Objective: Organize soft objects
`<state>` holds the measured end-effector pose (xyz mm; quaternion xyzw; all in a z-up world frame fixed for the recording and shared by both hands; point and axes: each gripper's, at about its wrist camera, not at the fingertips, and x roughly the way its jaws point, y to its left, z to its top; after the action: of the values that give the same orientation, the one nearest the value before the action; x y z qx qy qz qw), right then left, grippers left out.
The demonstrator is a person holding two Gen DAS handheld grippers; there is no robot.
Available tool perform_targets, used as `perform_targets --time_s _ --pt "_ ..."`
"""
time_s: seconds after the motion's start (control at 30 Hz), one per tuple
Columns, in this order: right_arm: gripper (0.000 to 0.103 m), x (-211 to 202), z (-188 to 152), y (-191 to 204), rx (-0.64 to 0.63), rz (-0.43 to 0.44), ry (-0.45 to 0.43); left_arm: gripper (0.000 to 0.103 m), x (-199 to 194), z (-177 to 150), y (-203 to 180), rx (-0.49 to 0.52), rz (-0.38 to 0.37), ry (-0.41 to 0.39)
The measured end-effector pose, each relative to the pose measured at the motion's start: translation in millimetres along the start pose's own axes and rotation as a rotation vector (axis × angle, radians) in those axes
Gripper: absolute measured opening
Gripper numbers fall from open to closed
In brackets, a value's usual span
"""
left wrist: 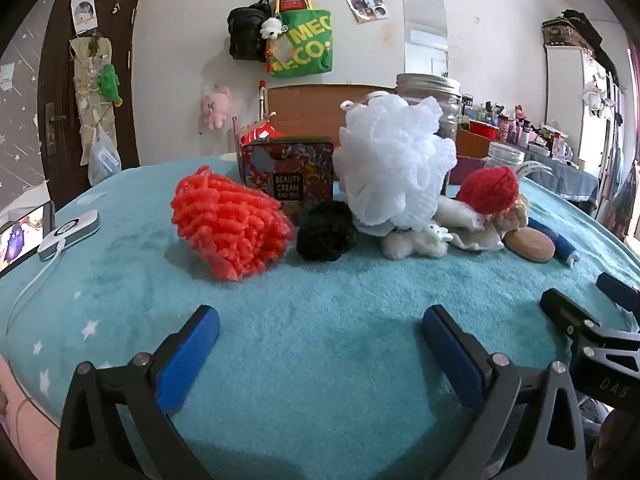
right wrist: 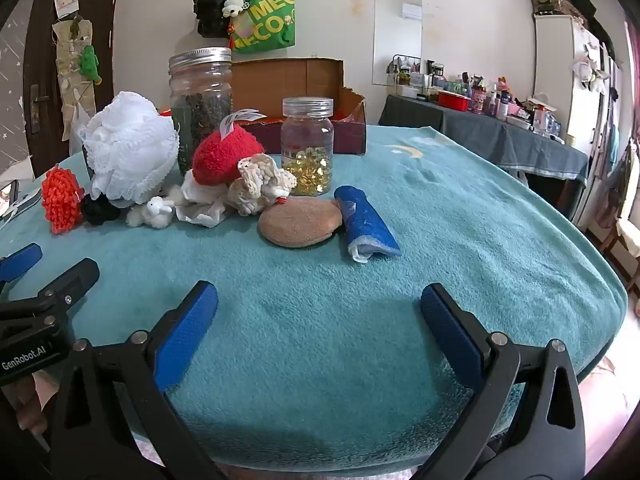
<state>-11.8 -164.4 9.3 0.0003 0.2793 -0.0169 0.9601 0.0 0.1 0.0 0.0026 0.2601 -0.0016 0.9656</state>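
Soft objects lie in a row on the teal blanket [left wrist: 320, 300]: an orange yarn bundle [left wrist: 228, 224], a black pom [left wrist: 326, 236], a white mesh pouf [left wrist: 394, 160], a small white plush [left wrist: 416, 242], a red knit ball [left wrist: 488, 190], a tan sponge [left wrist: 530, 244] and a rolled blue cloth [right wrist: 366, 224]. My left gripper [left wrist: 320, 332] is open and empty, near the front edge, short of the orange bundle and black pom. My right gripper [right wrist: 320, 312] is open and empty, in front of the tan sponge [right wrist: 300, 220] and blue cloth.
A patterned tin [left wrist: 288, 174], a tall glass jar [right wrist: 200, 100], a small jar of yellow capsules [right wrist: 307, 148] and an open cardboard box [right wrist: 304, 92] stand behind the row. A phone [left wrist: 24, 236] and a white device [left wrist: 70, 232] lie at the far left.
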Motion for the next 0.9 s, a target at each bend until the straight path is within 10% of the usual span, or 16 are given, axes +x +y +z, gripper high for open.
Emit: perform_targets --time_s 0.9 --pt "0.103 -0.6 -0.3 1.0 0.000 -0.002 0.006 0.103 0.1 0.0 0.1 -0.002 -0.001 0.004"
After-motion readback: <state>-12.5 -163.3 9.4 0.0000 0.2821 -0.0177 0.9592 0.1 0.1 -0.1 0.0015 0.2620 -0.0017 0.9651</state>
